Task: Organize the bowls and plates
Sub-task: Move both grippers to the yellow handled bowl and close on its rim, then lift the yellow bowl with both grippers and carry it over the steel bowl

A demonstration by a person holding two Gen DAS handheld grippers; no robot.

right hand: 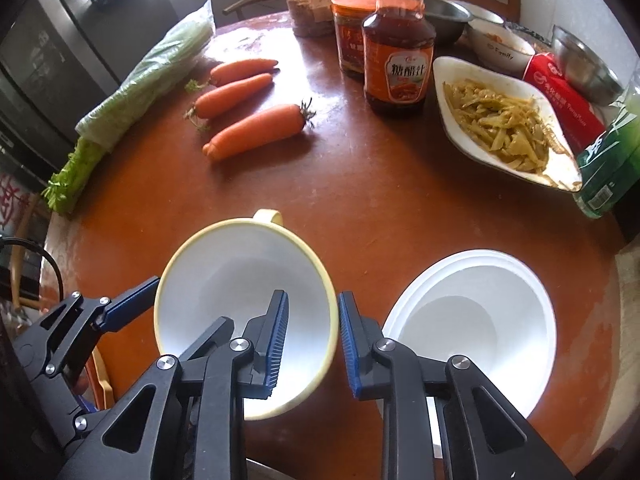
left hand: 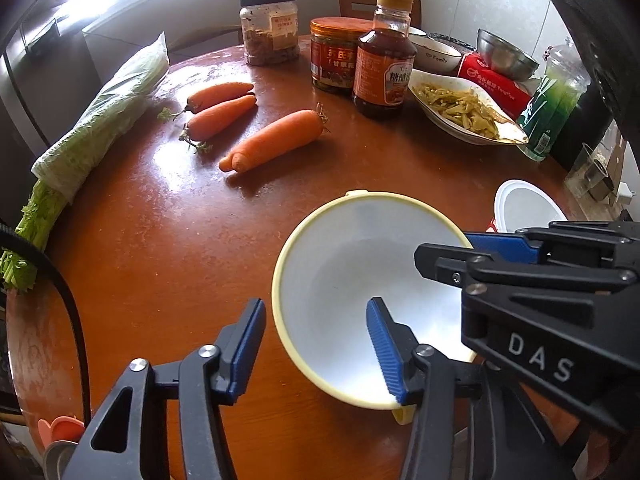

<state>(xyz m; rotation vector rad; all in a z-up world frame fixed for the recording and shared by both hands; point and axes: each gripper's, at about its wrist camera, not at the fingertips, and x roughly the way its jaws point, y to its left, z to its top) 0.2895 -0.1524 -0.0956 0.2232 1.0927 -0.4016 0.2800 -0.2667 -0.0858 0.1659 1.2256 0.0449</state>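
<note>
A white bowl with a pale yellow rim and small tab handles (left hand: 340, 264) (right hand: 240, 272) stands near the front of the round brown table (left hand: 160, 240). My left gripper (left hand: 315, 304) is open and straddles the bowl's near-left rim, with one pad outside and one inside. My right gripper (right hand: 313, 295) (left hand: 444, 248) straddles the opposite rim, its jaws narrow but with a gap still showing, so it is open. To the right of this bowl sits a stack of plain white bowls (right hand: 472, 320) (left hand: 524, 208).
Three carrots (right hand: 256, 128) and bagged celery (right hand: 152, 80) lie at the left. At the back stand a sauce bottle (right hand: 398, 60), jars (right hand: 352, 32), a white dish of shredded food (right hand: 500, 120), steel bowls (right hand: 584, 60), a red tissue pack (right hand: 560, 96) and a green bottle (right hand: 612, 160).
</note>
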